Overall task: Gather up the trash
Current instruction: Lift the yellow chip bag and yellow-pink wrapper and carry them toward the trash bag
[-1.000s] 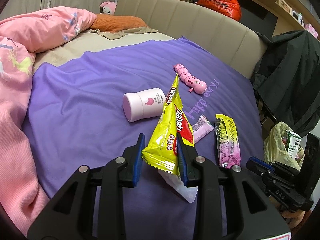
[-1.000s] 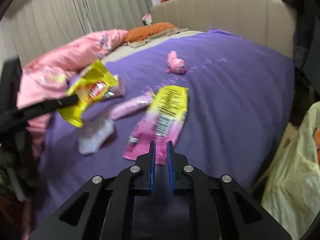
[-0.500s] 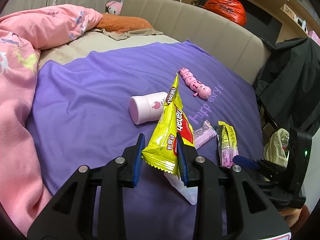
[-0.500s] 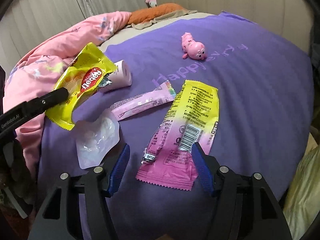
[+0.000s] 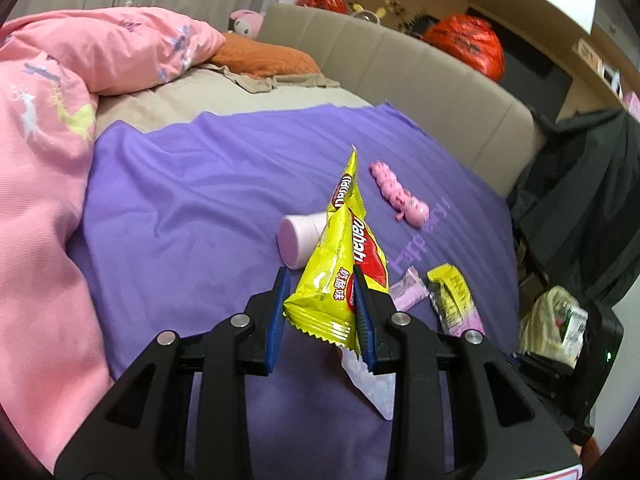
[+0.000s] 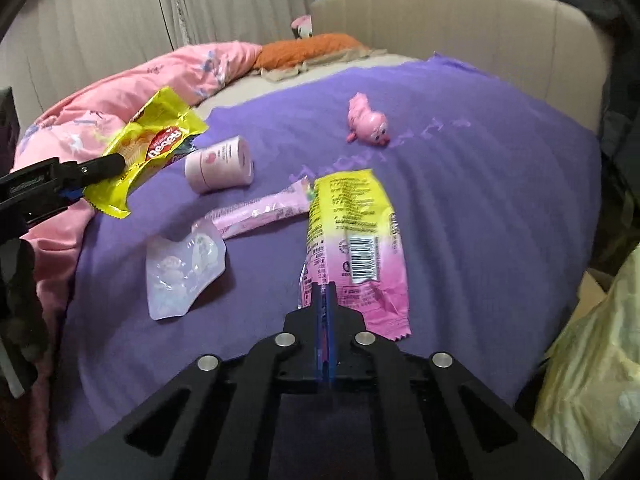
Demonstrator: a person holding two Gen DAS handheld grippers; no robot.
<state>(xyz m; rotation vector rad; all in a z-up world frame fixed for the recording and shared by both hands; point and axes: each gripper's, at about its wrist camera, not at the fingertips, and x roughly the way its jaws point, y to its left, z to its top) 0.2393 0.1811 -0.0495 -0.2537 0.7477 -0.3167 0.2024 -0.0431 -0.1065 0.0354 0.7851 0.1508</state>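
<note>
My left gripper (image 5: 320, 312) is shut on a yellow snack bag (image 5: 340, 272) and holds it above the purple bedspread (image 5: 192, 208); the bag also shows in the right wrist view (image 6: 148, 152). My right gripper (image 6: 325, 296) has its jaws closed at the near corner of a yellow-and-pink wrapper (image 6: 356, 248) that lies flat on the bedspread (image 6: 480, 184); whether it pinches the corner I cannot tell. A long pink wrapper (image 6: 260, 214) and a clear plastic pouch (image 6: 182, 270) lie to its left.
A pink jar (image 6: 220, 164) lies on its side and a pink pig toy (image 6: 366, 122) sits further back. A pink quilt (image 5: 40, 160) covers the bed's left side. A pale yellow trash bag (image 6: 592, 360) hangs off the bed's right edge.
My right gripper opened wide, moved to the yellow-and-pink wrapper's near corner and has now closed there. My left gripper has kept hold of the yellow snack bag.
</note>
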